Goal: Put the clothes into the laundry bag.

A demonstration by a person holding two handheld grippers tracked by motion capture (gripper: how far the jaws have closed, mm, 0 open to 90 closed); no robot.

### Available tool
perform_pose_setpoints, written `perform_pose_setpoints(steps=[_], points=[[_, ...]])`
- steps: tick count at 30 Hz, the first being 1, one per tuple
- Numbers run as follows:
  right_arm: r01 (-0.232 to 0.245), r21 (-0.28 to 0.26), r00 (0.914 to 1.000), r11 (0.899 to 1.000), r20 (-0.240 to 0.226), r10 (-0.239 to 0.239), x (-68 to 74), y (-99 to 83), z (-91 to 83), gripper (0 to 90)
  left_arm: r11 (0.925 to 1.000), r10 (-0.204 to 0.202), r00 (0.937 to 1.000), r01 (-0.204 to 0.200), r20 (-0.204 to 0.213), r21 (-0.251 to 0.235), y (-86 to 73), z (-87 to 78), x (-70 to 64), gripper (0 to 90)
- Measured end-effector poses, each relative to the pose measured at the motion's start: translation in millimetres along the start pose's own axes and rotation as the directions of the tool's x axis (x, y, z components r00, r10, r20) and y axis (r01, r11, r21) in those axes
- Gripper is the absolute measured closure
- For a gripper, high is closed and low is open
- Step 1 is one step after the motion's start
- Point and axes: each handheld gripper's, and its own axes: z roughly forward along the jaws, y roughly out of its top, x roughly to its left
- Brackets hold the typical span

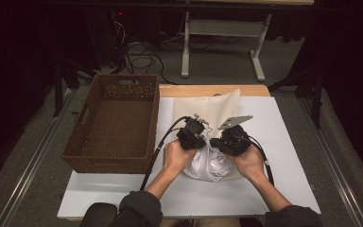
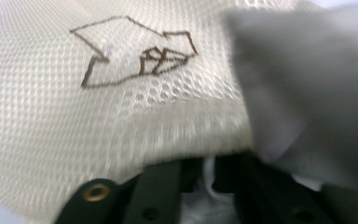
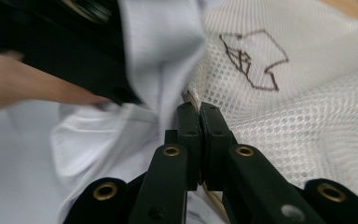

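A cream mesh bag (image 1: pixel 223 107) with a brown line logo lies on the white table; its mouth faces the person. A crumpled white garment (image 1: pixel 211 166) bulges out at that mouth, between the two hands. My left gripper (image 1: pixel 196 133) is at the left of the mouth. In the left gripper view its jaws run under the bag's hem (image 2: pixel 177 140), close together with cloth between them, and the garment (image 2: pixel 307 93) is at the right. My right gripper (image 3: pixel 199 109) is shut on the hem of the mesh bag (image 3: pixel 284 116), next to the garment (image 3: pixel 158 51).
A brown woven basket (image 1: pixel 81 142) stands open at the table's left side, holding nothing I can see. The white table top (image 1: pixel 288 142) has bare room at the right and front. Behind the table are a floor with cables and a white frame (image 1: pixel 185 47).
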Motion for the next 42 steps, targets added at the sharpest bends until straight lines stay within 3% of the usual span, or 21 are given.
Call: perform_pose_setpoints(steps=[2,4,9,13,18,23,25,28,31,32,35,38,42], points=[[-0.022,0.009,0.9997,1.000,-0.009,0.022,-1.0,-3.1,3.8,89.2,0.9995,0.027,0.9996,-0.027,-0.009,0.014,-4.9,-8.7,-3.0,70.0],[-0.015,0.016,0.9999,1.000,-0.004,0.015,-1.2,-4.9,7.4,89.2,0.9988,0.044,0.9987,-0.043,-0.025,0.022,-11.1,-18.8,-4.8,60.0],[-0.020,0.031,0.9998,0.999,-0.001,0.020,-2.6,-5.8,11.1,89.2,0.9998,0.021,0.9998,-0.021,0.000,0.006,-29.1,-41.0,-4.7,47.9],[-0.016,0.032,0.9999,0.999,0.002,0.016,-1.7,-5.3,11.7,89.2,0.9994,0.031,0.9995,-0.031,-0.005,0.018,-41.0,-46.9,-8.8,43.6],[-0.022,0.034,0.9998,0.999,0.001,0.022,-1.8,-5.5,12.0,89.2,0.9991,0.020,0.9998,-0.020,-0.006,0.036,-49.8,-42.7,-6.2,41.9],[-0.021,0.034,0.9998,0.999,0.001,0.021,-2.2,-5.8,11.8,89.2,0.9963,-0.048,0.9967,0.043,0.066,0.075,-57.6,-30.3,1.5,52.7],[-0.020,0.034,0.9998,0.999,-0.003,0.020,-2.8,-6.0,11.8,89.2,0.9959,-0.050,0.9961,0.044,0.074,0.080,-59.2,-27.4,4.0,60.2],[-0.024,0.035,0.9997,0.999,-0.005,0.024,-2.9,-5.8,12.3,89.2,0.9977,-0.051,0.9946,0.047,0.090,0.049,-58.1,-27.0,6.2,80.5],[-0.026,0.027,0.9996,0.999,-0.010,0.026,-3.2,-5.1,12.0,89.2,0.9972,-0.063,0.9852,0.069,0.159,-0.030,-53.1,-31.9,7.8,84.4],[-0.034,0.018,0.9993,0.999,-0.015,0.035,-3.5,-4.8,11.1,89.2,0.9957,-0.061,0.9829,0.072,0.174,-0.058,-50.2,-34.8,6.9,84.7],[-0.035,0.002,0.9992,0.999,-0.020,0.035,-5.8,-4.8,7.8,89.2,0.9907,-0.006,0.9842,0.030,0.177,-0.133,-39.1,-40.5,-1.0,84.9],[-0.040,-0.031,0.9990,0.999,-0.022,0.039,-8.3,-4.0,1.2,89.2,0.9887,0.048,0.9877,-0.026,0.149,-0.148,-26.6,-39.3,-10.9,85.0],[-0.040,-0.064,0.9990,0.997,-0.021,0.039,-10.6,-2.4,-8.6,89.2,0.9899,0.043,0.9871,-0.022,0.154,-0.140,-15.6,-29.6,-14.1,85.1]])
